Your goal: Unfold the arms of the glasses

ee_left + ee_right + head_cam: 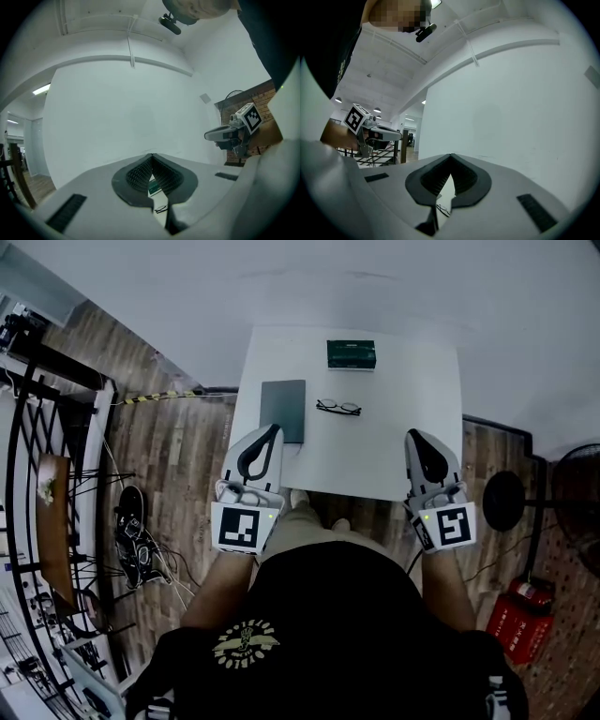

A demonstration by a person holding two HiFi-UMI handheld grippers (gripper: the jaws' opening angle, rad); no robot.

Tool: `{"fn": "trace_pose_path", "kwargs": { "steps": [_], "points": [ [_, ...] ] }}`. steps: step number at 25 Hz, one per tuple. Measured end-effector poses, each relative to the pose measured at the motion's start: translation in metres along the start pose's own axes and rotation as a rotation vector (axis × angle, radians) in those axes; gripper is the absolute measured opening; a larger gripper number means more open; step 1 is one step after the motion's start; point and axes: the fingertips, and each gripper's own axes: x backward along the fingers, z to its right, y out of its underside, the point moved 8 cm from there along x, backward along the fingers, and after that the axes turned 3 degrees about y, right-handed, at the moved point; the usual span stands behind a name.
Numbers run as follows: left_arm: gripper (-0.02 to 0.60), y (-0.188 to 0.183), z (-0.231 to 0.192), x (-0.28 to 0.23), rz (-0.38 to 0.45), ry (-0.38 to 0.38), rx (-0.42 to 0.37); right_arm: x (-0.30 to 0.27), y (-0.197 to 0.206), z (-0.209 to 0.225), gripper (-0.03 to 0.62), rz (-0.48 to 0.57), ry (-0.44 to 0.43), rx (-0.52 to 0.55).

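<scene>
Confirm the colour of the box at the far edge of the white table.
Dark green. The box shows best in the head view.

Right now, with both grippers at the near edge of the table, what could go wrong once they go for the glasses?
1. The glasses are thin and lie flat on the smooth table; a gripper could push them along rather than catch an arm.
2. The grey case lies close beside them, ahead of the left gripper, which might bump it.
3. Both the left and the right gripper are shut and must open first.
</scene>
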Motion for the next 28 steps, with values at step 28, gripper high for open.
{"fn": "trace_pose_path", "kwargs": {
  "steps": [28],
  "points": [
    [0.006,0.050,-0.037,-0.126,-0.098,0.224,0.001,-0.097,0.025,0.030,0.000,-0.088,0.020,0.008]
  ]
}}
